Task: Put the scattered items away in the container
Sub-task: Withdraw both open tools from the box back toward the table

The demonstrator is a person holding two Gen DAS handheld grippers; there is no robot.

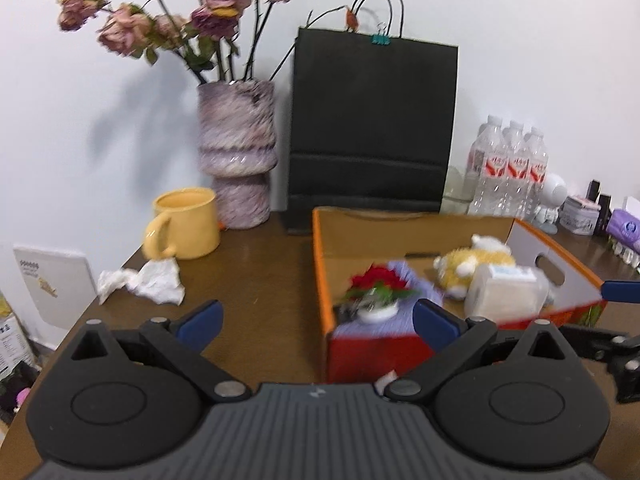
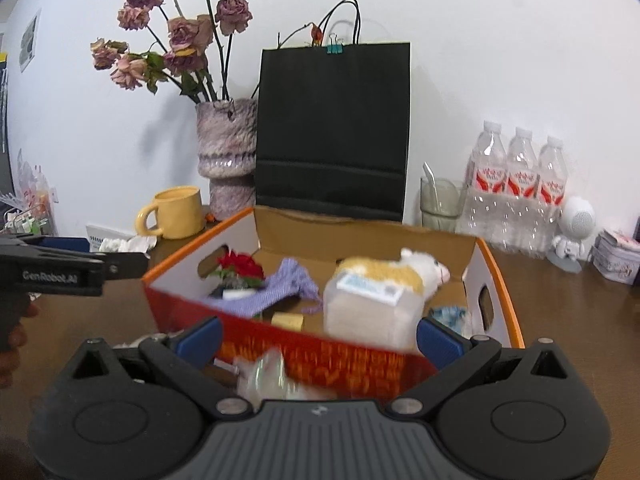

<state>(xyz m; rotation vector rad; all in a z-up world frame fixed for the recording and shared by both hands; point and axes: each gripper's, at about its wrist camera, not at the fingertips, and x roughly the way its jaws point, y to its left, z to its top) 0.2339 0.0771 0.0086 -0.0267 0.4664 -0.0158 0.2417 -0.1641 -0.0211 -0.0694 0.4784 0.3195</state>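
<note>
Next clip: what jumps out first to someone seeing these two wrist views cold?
The orange-edged cardboard box at table centre, already holding a plush toy, a clear plastic tub, a lilac cloth and a small red flower pot. Behind it stand a tall black paper bag and a vase of dried roses, with a yellow mug to their left. Both grippers hang open before the box.

Black tongs (image 1: 316, 326) with blue fingertip pads (image 1: 200, 324), silver screws, ribbed grey housing, white "GenRobot.AI" lettering.
</note>
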